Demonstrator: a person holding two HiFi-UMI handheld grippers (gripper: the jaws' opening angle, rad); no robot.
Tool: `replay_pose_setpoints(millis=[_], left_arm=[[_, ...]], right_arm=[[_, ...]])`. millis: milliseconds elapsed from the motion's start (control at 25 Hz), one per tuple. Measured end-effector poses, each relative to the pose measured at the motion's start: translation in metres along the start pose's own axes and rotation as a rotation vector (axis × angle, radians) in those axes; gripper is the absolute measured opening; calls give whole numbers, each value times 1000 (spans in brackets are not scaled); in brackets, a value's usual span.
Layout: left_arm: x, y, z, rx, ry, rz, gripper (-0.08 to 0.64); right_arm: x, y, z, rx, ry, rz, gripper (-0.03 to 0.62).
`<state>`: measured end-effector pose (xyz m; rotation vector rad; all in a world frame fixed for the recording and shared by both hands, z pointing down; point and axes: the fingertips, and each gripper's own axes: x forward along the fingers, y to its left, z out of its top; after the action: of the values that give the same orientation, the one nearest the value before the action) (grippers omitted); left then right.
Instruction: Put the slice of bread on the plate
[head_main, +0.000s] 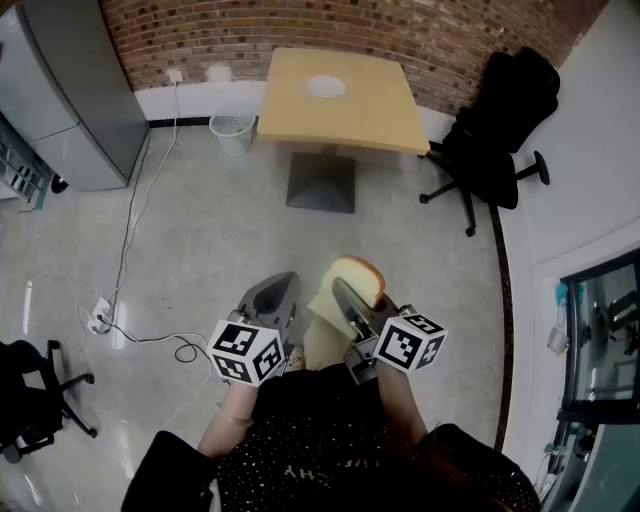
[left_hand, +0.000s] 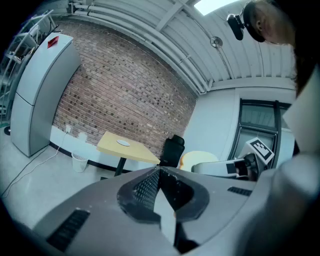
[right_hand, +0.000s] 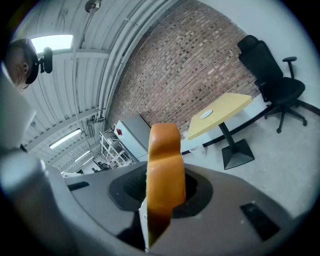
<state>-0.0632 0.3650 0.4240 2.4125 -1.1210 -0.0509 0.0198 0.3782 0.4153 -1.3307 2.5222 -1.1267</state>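
Right gripper is clamped on the bread, with the slice standing on edge between the jaws, its brown crust facing the camera and its top rising past the jaw tips. Left gripper sits just beside it with its jaws together and nothing between them; from its own view the bread and the other gripper show off to the right. Head view: both grippers are low in front of the person, marker cubes toward the camera, pointing out across the grey floor. The bread is up in the air above that floor, well apart from the table. That table is yellow-topped, on a dark square base, and stands against the brick wall. The plate is white and round, resting on the tabletop toward the wall side, and it's bare. A black chair sits to the right of the table and a mesh bin to the left. A grey cabinet stands further left. A white cable runs down from the wall to a power strip on the floor.
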Motion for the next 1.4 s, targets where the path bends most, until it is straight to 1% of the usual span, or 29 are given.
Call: replay_pose_setpoints(millis=[200, 360, 440, 600, 680, 880, 1120, 1240, 1320, 1400], left_arm=[[10, 12, -2, -3, 18, -3, 11], [38, 25, 8, -9, 17, 0, 11], [63, 36, 20, -4, 14, 5, 11], [125, 64, 56, 21, -1, 16, 11], [155, 74, 69, 29, 1, 17, 11], [214, 89, 93, 46, 13, 7, 11], [267, 107, 103, 46, 2, 9, 11], [281, 114, 101, 24, -5, 13, 11], [288, 120, 101, 4, -12, 18, 11], [292, 124, 102, 9, -18, 32, 11]], right_arm=[[11, -10, 3, 19, -9, -15, 100], [31, -29, 24, 22, -3, -19, 100], [48, -43, 45, 21, -6, -13, 100], [92, -76, 102, 16, -25, -6, 101], [110, -93, 127, 18, -31, -1, 100], [141, -129, 172, 38, -44, 7, 100], [168, -164, 204, 27, -40, 12, 101], [174, -180, 211, 52, -47, 20, 101], [177, -191, 214, 56, -50, 10, 100], [179, -193, 216, 52, -48, 14, 101]])
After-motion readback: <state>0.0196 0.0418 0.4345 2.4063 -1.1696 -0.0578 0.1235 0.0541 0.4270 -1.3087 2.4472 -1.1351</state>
